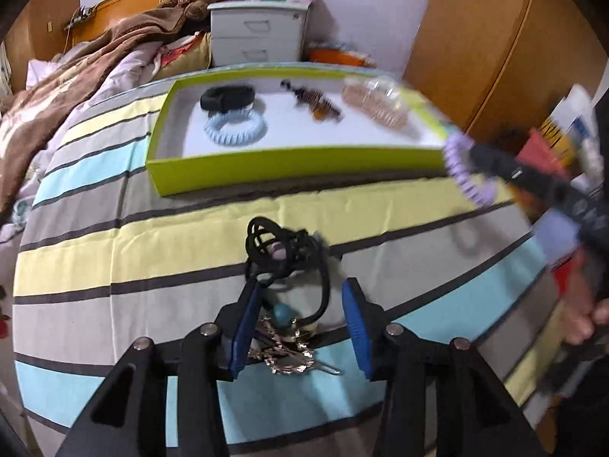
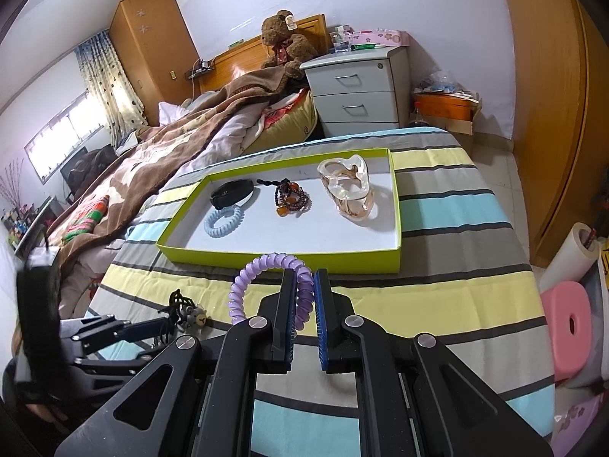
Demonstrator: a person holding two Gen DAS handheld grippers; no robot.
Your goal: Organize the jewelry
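purple coil hair tie [image 2: 266, 289] between right fingers [image 2: 288, 304]

Left wrist view: the right hand-held gripper [image 1: 491, 169] is motion-blurred at the right edge; the hand [image 1: 588, 316] holding it is smeared and cut off there. The purple coil hair tie [image 1: 466, 169] it carries is blurred too. The tangle of black cords [image 1: 285, 245] and the gold pieces [image 1: 289, 354] are partly hidden behind the left hand-held gripper's blue pads [image 1: 243, 327]; single items cannot be told apart. The clear hair claw [image 1: 375, 101] is smeared.
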